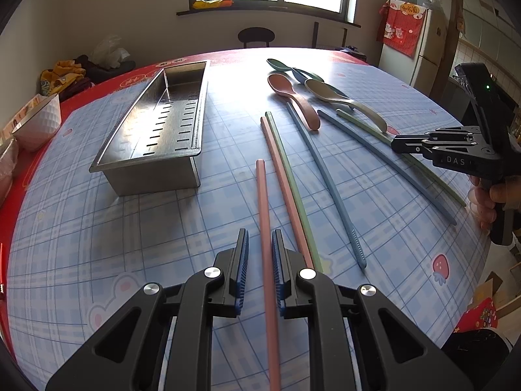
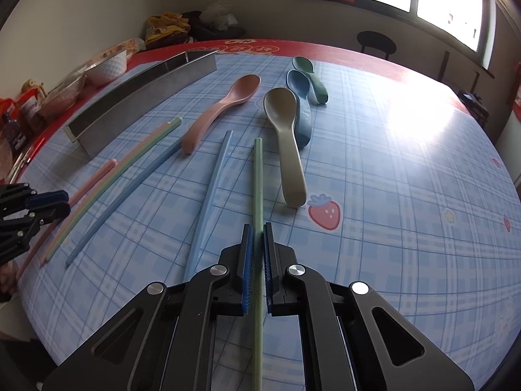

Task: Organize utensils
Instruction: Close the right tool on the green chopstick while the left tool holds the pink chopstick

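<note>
Pink chopstick (image 1: 265, 228) caught between the narrowed pads of the left gripper (image 1: 260, 247), though contact on both sides cannot be told for sure; far tip pointing toward the middle of the tabletop (image 1: 97, 244). Green chopstick (image 2: 258, 195) pinched between the pads of the right gripper (image 2: 258, 238), running straight ahead toward the far edge. Just beside it on the left, a light blue chopstick (image 2: 213, 189) lying flat. Further left, three more side by side: a blue chopstick (image 2: 130, 189), a pale green chopstick (image 2: 120, 176) and a second pink chopstick (image 2: 94, 179).

Beyond the chopstick tips, four spoons clustered near the far edge: beige spoon (image 2: 285, 137), pink spoon (image 2: 224, 104), blue spoon (image 2: 301, 97) partly under the beige one, green spoon (image 2: 309, 75) farthest back.

Toward the far left edge, a long steel tray (image 1: 156, 123) with slotted floor, nothing visible inside. White bowl (image 1: 39, 120) at the left edge, on the red border of the cloth.
</note>
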`<action>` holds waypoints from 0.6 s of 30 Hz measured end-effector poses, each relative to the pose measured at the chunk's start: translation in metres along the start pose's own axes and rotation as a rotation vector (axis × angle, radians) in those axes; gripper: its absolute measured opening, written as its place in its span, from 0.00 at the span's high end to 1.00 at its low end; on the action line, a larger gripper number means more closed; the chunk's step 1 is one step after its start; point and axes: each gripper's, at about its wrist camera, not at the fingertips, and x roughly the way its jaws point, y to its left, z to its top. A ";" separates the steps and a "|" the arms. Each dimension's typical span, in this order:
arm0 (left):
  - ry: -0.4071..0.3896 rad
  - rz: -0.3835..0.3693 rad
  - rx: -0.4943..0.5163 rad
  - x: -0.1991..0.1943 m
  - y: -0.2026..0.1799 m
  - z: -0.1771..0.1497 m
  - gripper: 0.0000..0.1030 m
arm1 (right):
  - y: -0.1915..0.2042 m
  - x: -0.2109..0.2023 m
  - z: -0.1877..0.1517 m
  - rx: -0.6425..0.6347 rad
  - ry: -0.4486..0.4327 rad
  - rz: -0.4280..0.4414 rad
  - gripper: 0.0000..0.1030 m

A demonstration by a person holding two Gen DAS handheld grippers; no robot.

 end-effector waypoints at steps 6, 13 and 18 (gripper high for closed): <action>-0.004 0.022 0.013 0.001 -0.005 0.000 0.86 | -0.004 0.000 0.000 0.009 0.003 0.027 0.94; -0.008 0.030 0.020 0.000 -0.007 0.000 0.86 | -0.005 0.000 0.000 0.015 0.002 0.038 0.94; -0.013 0.059 0.053 0.001 -0.013 -0.002 0.87 | -0.003 0.001 0.000 0.005 0.002 0.056 0.94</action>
